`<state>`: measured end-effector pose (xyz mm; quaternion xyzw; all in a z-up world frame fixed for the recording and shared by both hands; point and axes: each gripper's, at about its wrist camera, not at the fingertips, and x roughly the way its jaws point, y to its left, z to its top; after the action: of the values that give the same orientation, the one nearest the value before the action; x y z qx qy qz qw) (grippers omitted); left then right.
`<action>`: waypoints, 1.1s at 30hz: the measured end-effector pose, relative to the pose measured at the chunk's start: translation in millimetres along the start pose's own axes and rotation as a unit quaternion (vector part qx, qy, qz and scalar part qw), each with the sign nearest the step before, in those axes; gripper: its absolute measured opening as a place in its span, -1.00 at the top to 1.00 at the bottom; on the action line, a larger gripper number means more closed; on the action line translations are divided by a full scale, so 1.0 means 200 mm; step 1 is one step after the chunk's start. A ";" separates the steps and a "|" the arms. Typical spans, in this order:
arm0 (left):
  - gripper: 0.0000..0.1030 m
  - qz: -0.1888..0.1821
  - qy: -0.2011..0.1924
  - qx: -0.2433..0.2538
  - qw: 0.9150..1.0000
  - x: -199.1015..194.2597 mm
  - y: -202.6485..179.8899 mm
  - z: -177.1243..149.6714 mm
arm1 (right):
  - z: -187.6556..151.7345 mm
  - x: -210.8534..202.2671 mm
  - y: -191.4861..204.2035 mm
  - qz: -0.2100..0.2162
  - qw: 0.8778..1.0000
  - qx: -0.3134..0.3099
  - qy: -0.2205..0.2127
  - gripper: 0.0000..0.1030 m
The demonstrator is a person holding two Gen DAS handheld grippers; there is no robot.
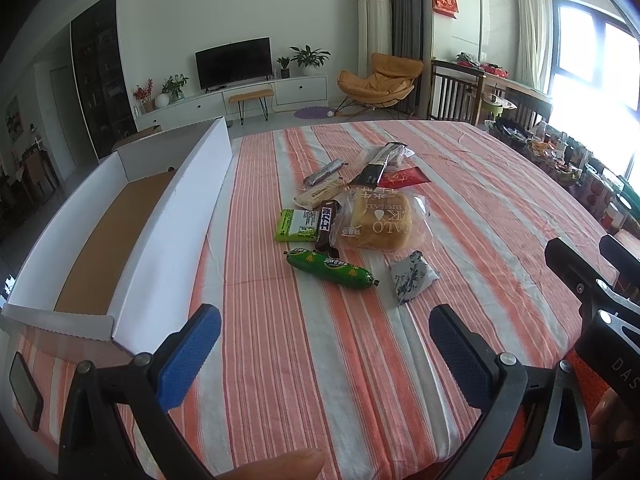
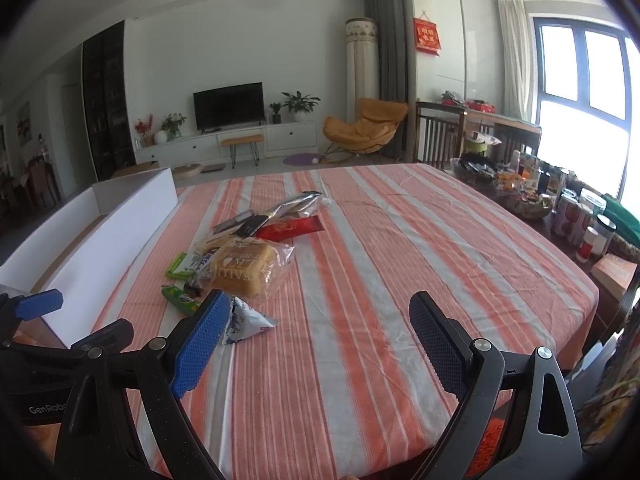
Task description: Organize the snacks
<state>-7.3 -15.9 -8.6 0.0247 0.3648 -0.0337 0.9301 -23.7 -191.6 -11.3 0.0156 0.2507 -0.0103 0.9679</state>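
left gripper (image 1: 324, 354) spreading empty, low centre | green sausage-shaped snack pack (image 1: 331, 268) lying crosswise just above it, nearer left | right gripper (image 2: 314, 344) also spread, holding nothing | white cardboard box (image 1: 132, 216) waiting upper left

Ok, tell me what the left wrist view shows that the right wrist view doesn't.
Only the left wrist view shows the box's brown floor, the whole green sausage and a phone at the table edge. Only the right wrist view shows cans and a basket clearly on the far right. Both show the bread, the blue-white pouch and open tongs, left and right.
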 end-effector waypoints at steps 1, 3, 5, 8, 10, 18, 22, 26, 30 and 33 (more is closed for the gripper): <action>-1.00 0.000 0.000 0.000 1.000 0.00 0.00 0.00 | 0.00 0.00 0.00 0.000 1.000 0.000 0.000 -0.82; -1.00 0.000 0.001 0.000 1.000 0.00 0.00 0.00 | 0.00 0.00 0.00 0.000 1.000 0.000 0.000 -0.82; -1.00 0.000 0.002 0.001 1.000 0.01 -0.01 0.00 | 0.00 0.00 0.00 0.000 1.000 -0.001 0.001 -0.82; -1.00 -0.001 0.004 0.001 1.000 0.02 -0.01 -0.01 | 0.00 0.00 -0.01 0.000 1.000 0.000 0.003 -0.82; -1.00 -0.001 0.004 0.000 1.000 0.02 -0.01 -0.01 | -0.01 0.01 -0.01 -0.001 1.000 0.002 0.003 -0.82; -1.00 0.000 0.009 -0.004 1.000 0.04 0.00 -0.01 | -0.02 0.03 -0.02 -0.001 1.000 0.005 0.008 -0.82; -1.00 0.000 0.010 -0.004 1.000 0.04 0.00 -0.01 | -0.02 0.03 -0.02 -0.001 1.000 0.005 0.008 -0.82; -1.00 0.000 0.011 -0.004 1.000 0.04 0.01 -0.02 | -0.03 0.04 -0.02 -0.002 1.000 0.006 0.010 -0.82; -1.00 0.000 0.010 -0.004 1.000 0.04 0.01 -0.02 | -0.03 0.04 -0.03 -0.003 1.000 0.010 0.009 -0.82; -1.00 0.000 0.011 -0.004 1.000 0.04 0.01 -0.02 | -0.03 0.04 -0.03 -0.003 1.000 0.011 0.009 -0.82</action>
<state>-2.9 -14.9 -16.8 0.0207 0.3748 -0.0321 0.9263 -19.1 -198.1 -20.6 0.0257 0.2593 -0.0160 0.9653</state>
